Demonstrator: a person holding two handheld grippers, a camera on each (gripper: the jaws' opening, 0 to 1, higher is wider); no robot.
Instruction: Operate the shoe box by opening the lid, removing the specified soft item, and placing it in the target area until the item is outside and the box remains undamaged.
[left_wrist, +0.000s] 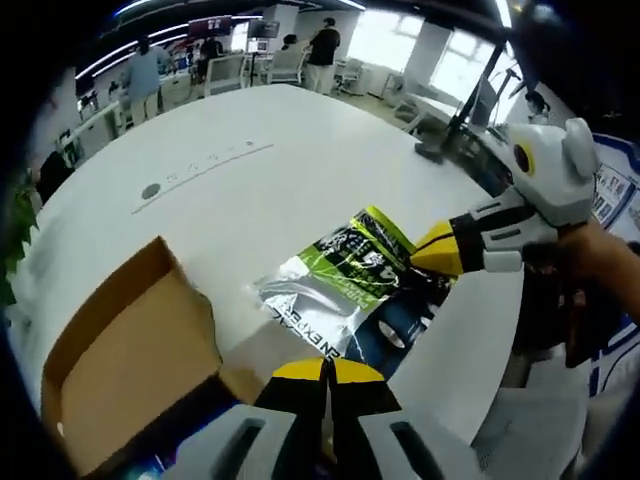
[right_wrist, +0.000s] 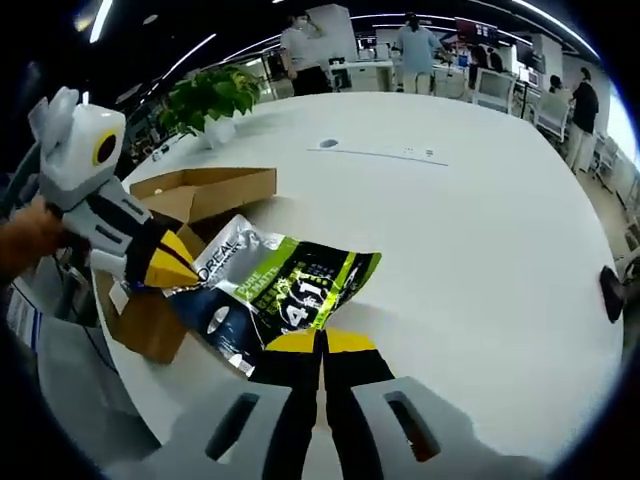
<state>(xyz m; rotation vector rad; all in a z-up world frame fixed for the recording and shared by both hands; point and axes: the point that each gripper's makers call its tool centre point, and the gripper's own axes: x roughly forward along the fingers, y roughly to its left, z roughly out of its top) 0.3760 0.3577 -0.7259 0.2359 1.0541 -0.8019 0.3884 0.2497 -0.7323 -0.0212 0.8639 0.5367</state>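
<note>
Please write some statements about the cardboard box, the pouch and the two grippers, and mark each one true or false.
1. The brown cardboard shoe box is open. True.
2. The glossy green, black and silver pouch is inside the box. False: it is outside, over the white round table.
3. Both grippers hold the pouch, the left gripper at one edge and the right gripper at another. True.
4. A red mug stands by the box. False: beyond the box stands a green potted plant.
5. The right gripper's jaws are wide open. False: they are shut on the pouch.

Pouch (right_wrist: 285, 290) lime-green, black, silver (white lettering); box (left_wrist: 130, 365) plain brown; table (right_wrist: 480, 230) white.
</note>
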